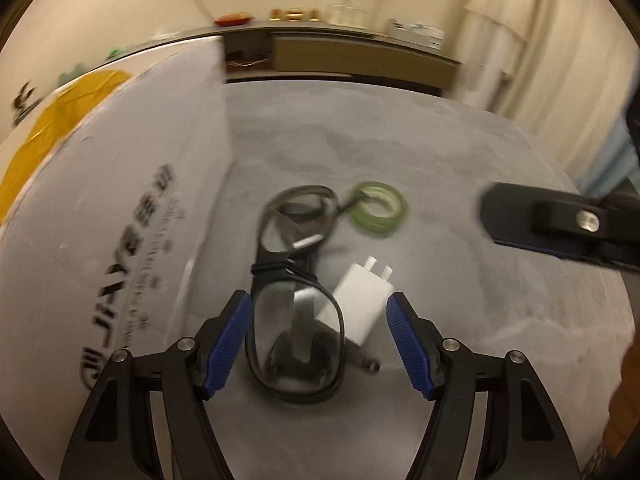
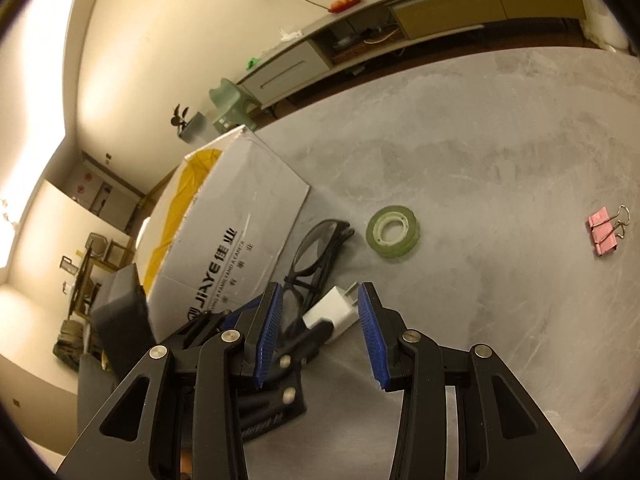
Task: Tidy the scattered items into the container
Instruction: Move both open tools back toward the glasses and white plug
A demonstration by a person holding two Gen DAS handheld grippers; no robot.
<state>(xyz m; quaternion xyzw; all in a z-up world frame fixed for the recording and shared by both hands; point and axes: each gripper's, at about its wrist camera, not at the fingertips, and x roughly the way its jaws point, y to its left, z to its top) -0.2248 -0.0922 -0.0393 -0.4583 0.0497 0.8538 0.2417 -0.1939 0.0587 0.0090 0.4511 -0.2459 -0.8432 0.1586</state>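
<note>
Left wrist view: left hand-held gripper (image 1: 318,334) open astride the glasses (image 1: 294,300), nothing clamped.
Glasses lie at lower centre on the grey worktop (image 1: 460,184), long axis running away from the fingers toward the green tape roll (image 1: 378,208); white charger (image 1: 366,302) touches their right side, the box (image 1: 120,200) fills the left. Right hand-held gripper (image 2: 320,336), also open and empty, hangs above; the left is nearer.

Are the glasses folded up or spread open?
Folded. The glasses lie beside the box with their arms tucked behind the lenses, between the open left tongs.
</note>
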